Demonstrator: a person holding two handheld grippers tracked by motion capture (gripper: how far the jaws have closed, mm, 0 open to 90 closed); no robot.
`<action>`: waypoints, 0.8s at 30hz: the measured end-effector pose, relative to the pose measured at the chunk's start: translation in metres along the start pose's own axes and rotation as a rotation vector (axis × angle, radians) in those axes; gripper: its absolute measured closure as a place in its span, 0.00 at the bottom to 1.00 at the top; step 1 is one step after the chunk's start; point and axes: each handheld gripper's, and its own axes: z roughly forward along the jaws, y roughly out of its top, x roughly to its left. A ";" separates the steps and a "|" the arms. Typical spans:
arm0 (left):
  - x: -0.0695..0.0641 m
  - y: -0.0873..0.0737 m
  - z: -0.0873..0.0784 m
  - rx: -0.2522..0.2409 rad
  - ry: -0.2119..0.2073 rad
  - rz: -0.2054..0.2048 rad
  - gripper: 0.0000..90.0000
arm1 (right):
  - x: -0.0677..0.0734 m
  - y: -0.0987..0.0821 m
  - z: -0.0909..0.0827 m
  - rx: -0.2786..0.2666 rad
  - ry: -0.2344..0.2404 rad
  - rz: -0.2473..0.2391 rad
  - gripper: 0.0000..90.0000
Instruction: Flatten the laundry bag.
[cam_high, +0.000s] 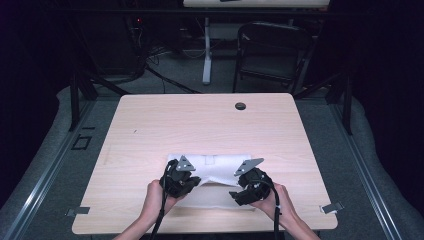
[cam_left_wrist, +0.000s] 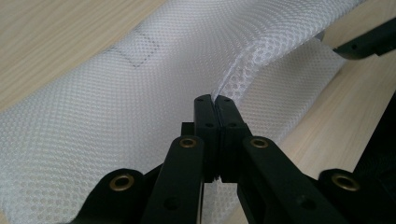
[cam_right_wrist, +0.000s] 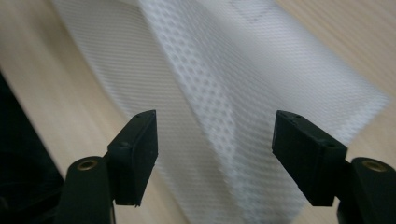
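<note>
Your left gripper (cam_left_wrist: 215, 100) fingers pinch the mesh cloth (cam_left_wrist: 116, 121) fold near the surface's (cam_high: 150, 125) front edge; right gripper (cam_right_wrist: 215, 140) fingers open, cloth between.

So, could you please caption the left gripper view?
Left gripper pinching a raised fold of white mesh fabric over the wooden table.

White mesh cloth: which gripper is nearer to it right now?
Left. The left gripper is shut on a raised fold of the white mesh cloth; the right gripper is open, fingers apart around it.

Table evenly lit from above, dark surroundings at frame edges, right gripper view motion-blurred, left gripper view sharp, soft shadows
</note>
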 end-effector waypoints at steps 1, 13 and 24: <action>0.000 0.000 -0.001 -0.008 -0.002 -0.005 0.99 | -0.002 -0.001 -0.002 0.001 -0.013 0.012 0.46; -0.002 0.000 -0.003 -0.024 -0.019 0.023 0.98 | -0.018 -0.007 -0.017 -0.088 -0.036 0.054 0.97; -0.002 -0.006 -0.002 -0.029 -0.025 0.045 0.43 | -0.028 0.001 -0.023 -0.141 -0.004 0.104 0.98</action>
